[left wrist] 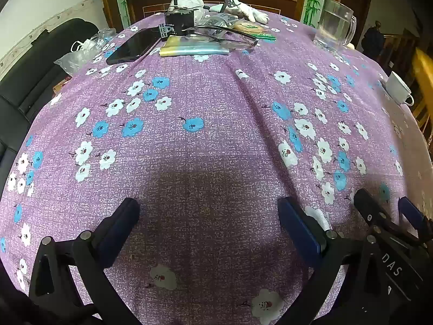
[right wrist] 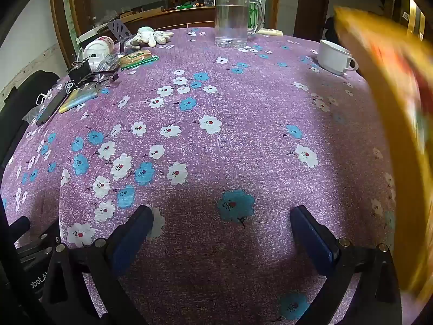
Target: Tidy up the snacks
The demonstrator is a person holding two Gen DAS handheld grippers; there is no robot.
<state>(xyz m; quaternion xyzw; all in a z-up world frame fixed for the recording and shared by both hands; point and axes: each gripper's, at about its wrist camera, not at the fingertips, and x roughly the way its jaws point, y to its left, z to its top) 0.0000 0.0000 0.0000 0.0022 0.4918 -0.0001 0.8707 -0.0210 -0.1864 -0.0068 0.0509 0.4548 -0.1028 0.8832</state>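
While blurred, snack bag (right wrist: 387,124) right of right tongs (right wrist: 222,224)

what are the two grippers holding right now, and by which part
Nothing. The left gripper and the right gripper both have their jaws wide apart over the bare tablecloth, with nothing between them.

Floral-clothed table (left wrist: 216,140) — phone (left wrist: 132,45), glass mug (left wrist: 335,24), white cup (right wrist: 334,56), perhaps biscuits (right wrist: 136,57).

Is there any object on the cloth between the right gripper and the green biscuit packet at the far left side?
Nothing visible does. The right gripper is open over bare floral tablecloth, and the stretch toward the biscuit packet holds no object.
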